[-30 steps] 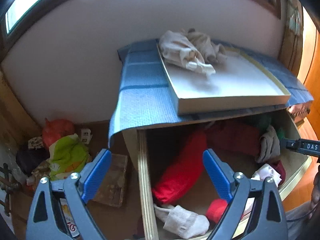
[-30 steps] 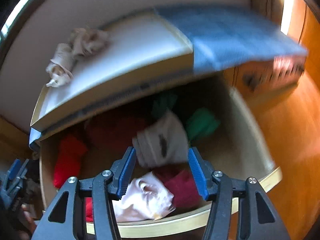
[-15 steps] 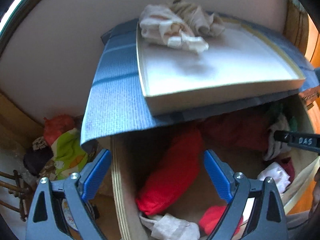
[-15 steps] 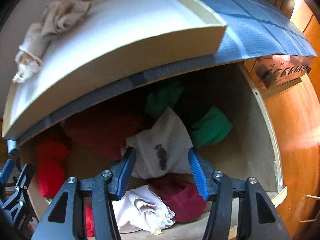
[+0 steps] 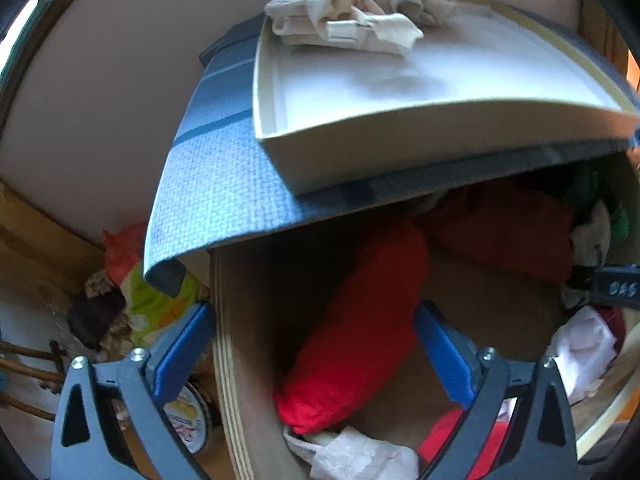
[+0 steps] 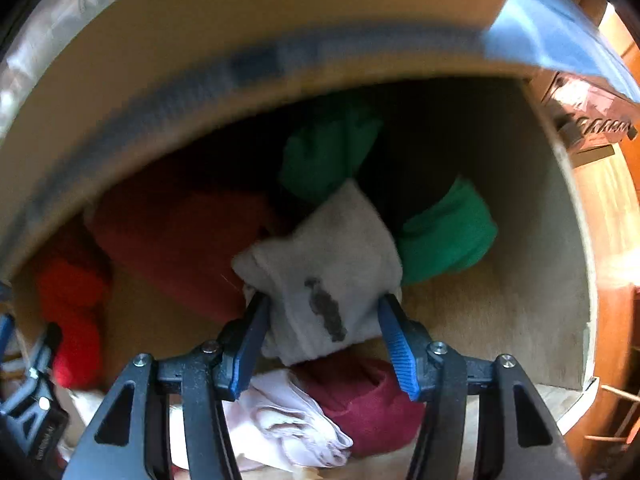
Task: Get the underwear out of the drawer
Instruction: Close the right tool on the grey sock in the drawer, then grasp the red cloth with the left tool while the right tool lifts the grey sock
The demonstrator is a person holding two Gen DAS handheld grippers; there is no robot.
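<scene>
An open wooden drawer [image 6: 532,280] holds a jumble of folded underwear and garments. In the right wrist view they count as two green pieces [image 6: 448,232] toward the back, a dark red fold [image 6: 180,236] at the left, a bright red roll [image 6: 72,312] against the left wall, a maroon piece [image 6: 360,396] and a white piece [image 6: 280,420] at the front edge, and a grey-white piece with a dark mark [image 6: 324,276] in the middle.

The right gripper [image 6: 320,320] points down into the drawer, its two blue pads on either side of the grey-white piece; whether they press on the cloth cannot be told through the blur.

The left gripper [image 5: 312,332] hangs over the drawer's left wall [image 5: 228,340], its jaws opening wide with nothing clamped; one pad lies outside the wall, the other inside above the bright red roll [image 5: 360,336].

A shallow cream tray [image 5: 400,136] sits on a blue mat [image 5: 216,184] on the cabinet top, its front edge overhanging the drawer and shading the back half. Crumpled beige garments [image 5: 352,12] lie in the tray's far corner; the rest of its floor is bare.

The drawer's right side shows bare wood beside the green pieces. Clutter [image 5: 140,292] fills the floor left of the cabinet.
</scene>
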